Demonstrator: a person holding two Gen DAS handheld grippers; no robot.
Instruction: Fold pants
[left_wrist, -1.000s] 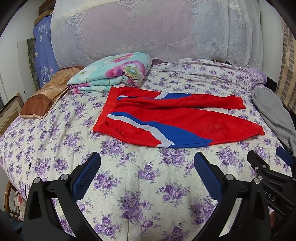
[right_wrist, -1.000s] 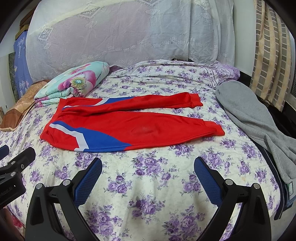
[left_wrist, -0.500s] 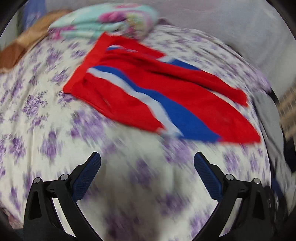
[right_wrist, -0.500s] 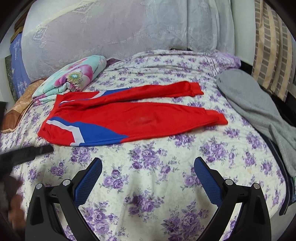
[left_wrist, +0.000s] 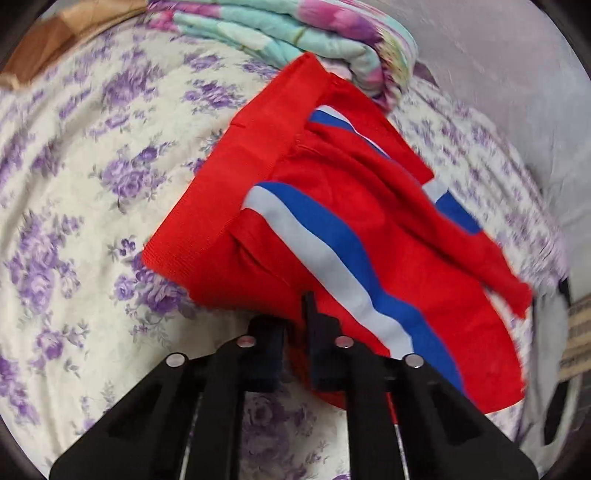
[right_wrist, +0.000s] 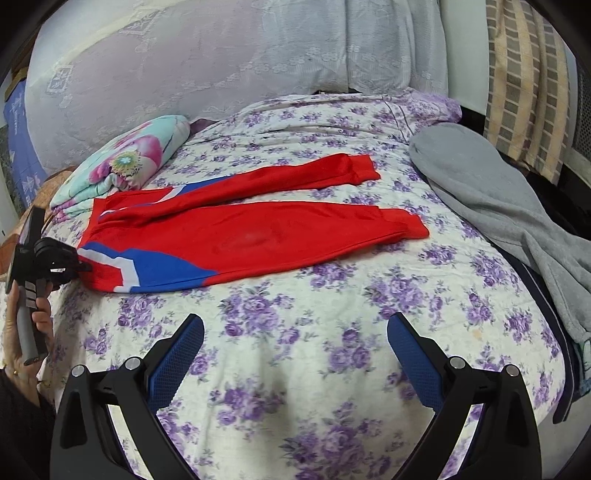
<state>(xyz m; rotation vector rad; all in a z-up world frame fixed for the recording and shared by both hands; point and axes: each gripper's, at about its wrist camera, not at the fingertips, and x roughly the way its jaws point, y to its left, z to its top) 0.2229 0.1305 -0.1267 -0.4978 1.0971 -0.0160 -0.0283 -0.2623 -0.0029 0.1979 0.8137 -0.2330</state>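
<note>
- two grippers are in play: the left gripper has its jaws drawn close together on the near hem of the red pants by the waistband corner, while the right gripper hovers over bare bedsheet with its jaws spread wide and holding nothing.
- the pants lie flat across the middle of the bed, waistband toward the left side, both legs stretched toward the right, the far leg lying partly over the near one.
- likely step: the first fold is only starting, with one corner pinched and nothing lifted or doubled over yet.
- risk: the pinch looks shallow, right at the fabric's edge, so the slick cloth could slip out once it is raised; it is not clear whether both layers are caught, and a single layer would peel away from the other.
- risk: lifting from one end alone would let the legs drag and bunch, since the cuffs are not held.
- risk: the waistband's far corner touches the folded floral blanket, which could snag or be dragged along.
- edges and room: the near strip of the bed is open for the right gripper to travel to the cuffs; a grey garment lies along the bed's right edge, near the cuff ends, narrowing space there.
</note>
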